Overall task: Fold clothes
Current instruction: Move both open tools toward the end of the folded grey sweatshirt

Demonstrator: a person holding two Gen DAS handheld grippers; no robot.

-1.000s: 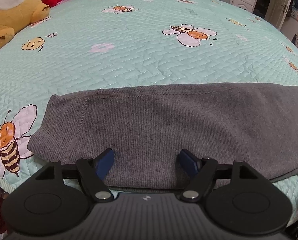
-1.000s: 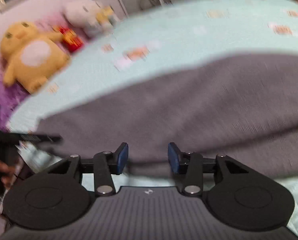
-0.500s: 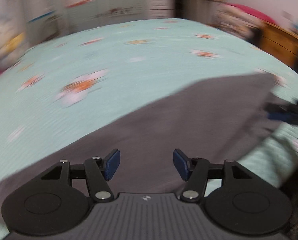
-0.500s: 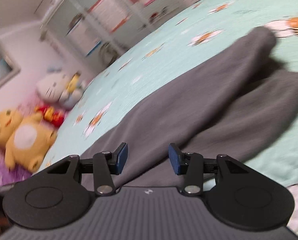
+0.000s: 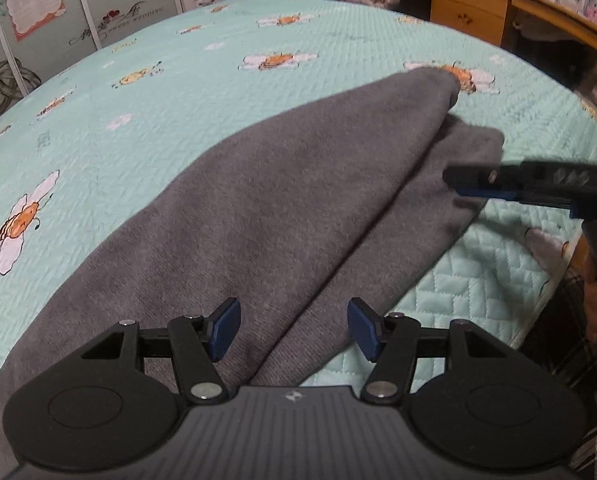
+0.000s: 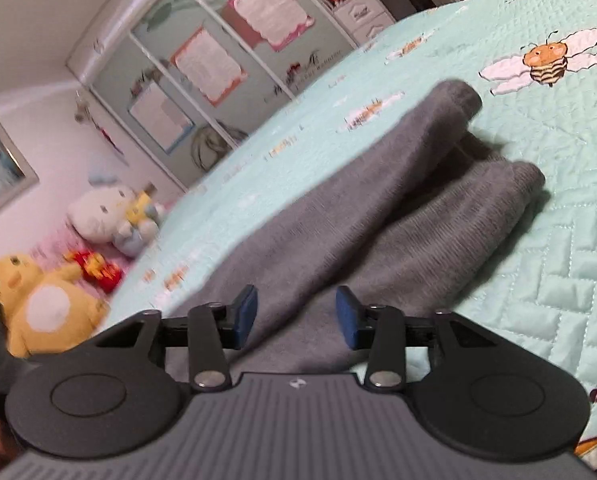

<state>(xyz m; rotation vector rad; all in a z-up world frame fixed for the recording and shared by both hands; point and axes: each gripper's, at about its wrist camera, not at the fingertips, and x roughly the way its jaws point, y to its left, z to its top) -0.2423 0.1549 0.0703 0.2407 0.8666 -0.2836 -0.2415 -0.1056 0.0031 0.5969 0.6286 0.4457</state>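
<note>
On the bed (image 5: 338, 40), near its edge on the bee-print quilt, the one grey garment (image 5: 278, 200) lies long and narrow, two tapering lengths stacked with the upper slightly askew of the lower, so I judge a lengthwise fold is in and shortening folds are left. My left gripper (image 5: 293, 325) hovers over its wide end, jaws well apart and holding nothing; my right gripper (image 6: 296, 316), likewise spread and empty, is near the narrow ends. I count one garment, two grippers, and three soft toys (image 6: 42, 300) by the wall.
</note>
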